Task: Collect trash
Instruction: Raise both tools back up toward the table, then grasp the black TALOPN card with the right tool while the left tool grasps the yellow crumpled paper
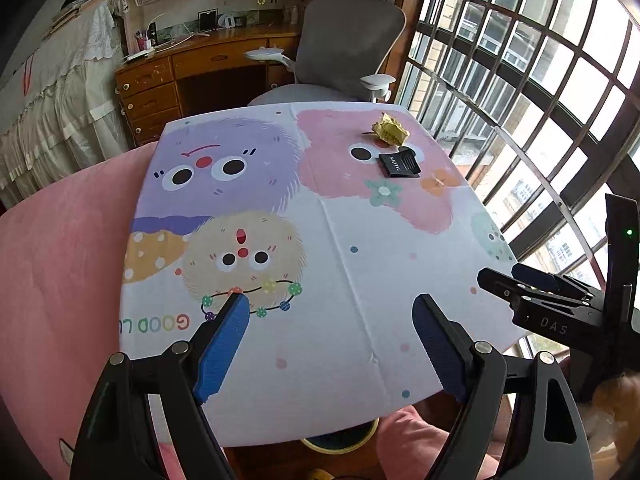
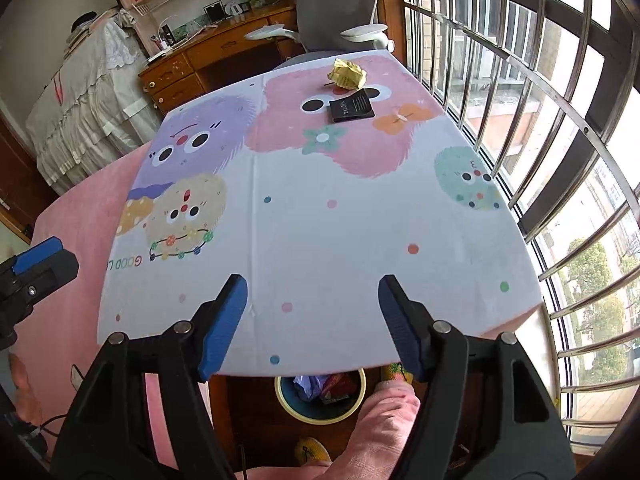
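Blue bin point(image 2: 320, 400) half-hidden, table point(image 2: 320, 240) edge

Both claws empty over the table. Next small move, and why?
Probably reach the right claw forward to the yellow wad at the table's far edge. Both claws are open and hold nothing, the wad and the black packet lie on the cloth, and the bin below the near edge already holds trash.

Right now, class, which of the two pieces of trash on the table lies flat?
The black packet. It lies flat on the tablecloth, while the yellow wrapper beyond it is crumpled into a ball.
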`<state>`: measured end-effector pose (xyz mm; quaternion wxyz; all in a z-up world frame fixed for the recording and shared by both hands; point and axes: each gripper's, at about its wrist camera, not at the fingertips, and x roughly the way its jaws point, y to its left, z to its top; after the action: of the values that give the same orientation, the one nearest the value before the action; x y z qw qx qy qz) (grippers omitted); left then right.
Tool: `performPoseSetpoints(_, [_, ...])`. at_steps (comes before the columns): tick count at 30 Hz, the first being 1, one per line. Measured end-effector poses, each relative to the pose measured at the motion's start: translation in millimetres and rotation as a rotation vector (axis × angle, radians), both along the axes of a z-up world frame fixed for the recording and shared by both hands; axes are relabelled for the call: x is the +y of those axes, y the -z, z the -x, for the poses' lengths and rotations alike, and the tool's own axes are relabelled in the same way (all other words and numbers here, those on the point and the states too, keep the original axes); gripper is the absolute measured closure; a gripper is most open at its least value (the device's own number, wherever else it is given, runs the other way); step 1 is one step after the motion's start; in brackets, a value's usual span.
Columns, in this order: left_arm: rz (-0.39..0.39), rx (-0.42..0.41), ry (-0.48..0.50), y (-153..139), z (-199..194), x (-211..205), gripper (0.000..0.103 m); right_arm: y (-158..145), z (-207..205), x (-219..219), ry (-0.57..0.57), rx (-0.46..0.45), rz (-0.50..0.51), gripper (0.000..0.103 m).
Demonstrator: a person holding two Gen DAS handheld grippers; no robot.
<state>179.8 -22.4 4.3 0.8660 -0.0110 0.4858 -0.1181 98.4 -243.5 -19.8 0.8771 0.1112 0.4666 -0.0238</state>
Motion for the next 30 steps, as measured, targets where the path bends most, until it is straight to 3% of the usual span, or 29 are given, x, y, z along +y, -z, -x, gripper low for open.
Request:
performPoseSetpoints(10, [0.005, 0.149, -0.224, 60.9, -147.7, -54.7, 0.018, 42.3, -194.0, -79.0, -0.109, 0.047, 0.024, 0.027])
performPoseSetpoints(16, [0.005, 0.150, -0.274, 82.9, -211.6, -88.7, 0.018, 79.2, -306.6, -118.0, -0.145, 0.073, 0.037, 0.024])
performPoseSetpoints(24, [-0.025, 0.175, -0.293, 98.4, -252.9, -102.2, 0.018, 138.0, -380.4, -125.3, -0.131, 0.163, 0.008, 0.024])
performPoseSetpoints(30, [-0.026, 0.188, -0.331, 103.2, -262.8, -99.2, 0.018, 151.8, -398.9, -111.2, -0.169, 0.158, 0.027, 0.019])
